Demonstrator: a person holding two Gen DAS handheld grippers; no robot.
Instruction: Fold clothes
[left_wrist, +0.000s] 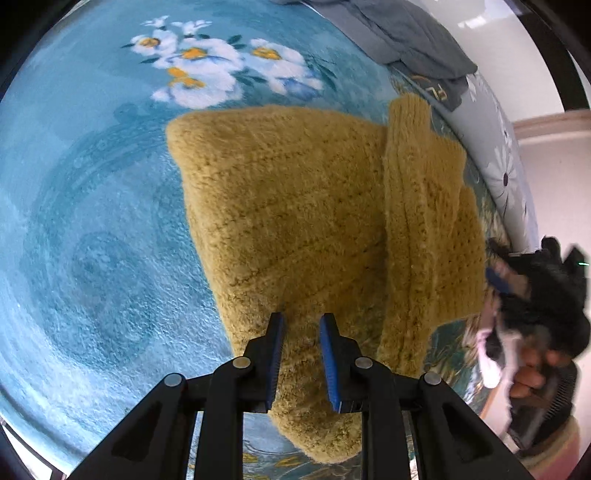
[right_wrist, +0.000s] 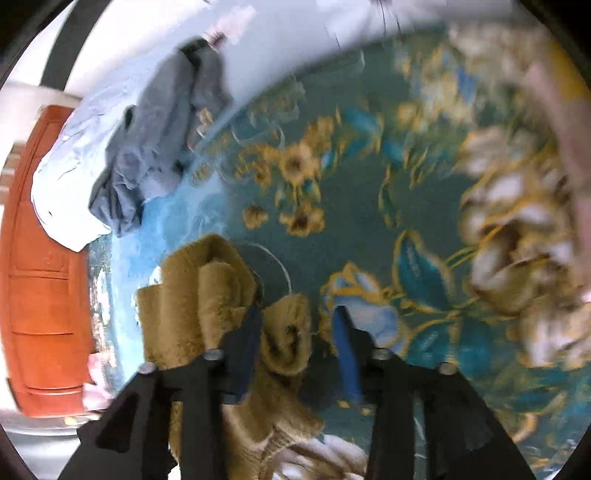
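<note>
A mustard-yellow knitted sweater (left_wrist: 295, 206) lies folded on a blue floral blanket (left_wrist: 92, 221), with one sleeve (left_wrist: 413, 229) laid lengthwise over its right side. My left gripper (left_wrist: 301, 325) is over the sweater's near edge. Its blue pads stand narrowly apart with knit bunched between them, and they grip it. In the right wrist view, which is blurred, the sweater (right_wrist: 218, 280) is at the lower left. My right gripper (right_wrist: 297, 325) is open, and a rolled fold (right_wrist: 288, 332) lies between its fingers against the left one. The right gripper (left_wrist: 517, 291) also shows blurred at the left wrist view's right edge.
A crumpled grey garment (right_wrist: 155, 147) lies at the blanket's far edge, partly on a pale sheet (right_wrist: 66, 177). An orange wooden cabinet (right_wrist: 44, 266) stands beyond the bed. A person's hand (left_wrist: 532, 373) holds the right gripper. The grey garment (left_wrist: 417, 37) is at the top.
</note>
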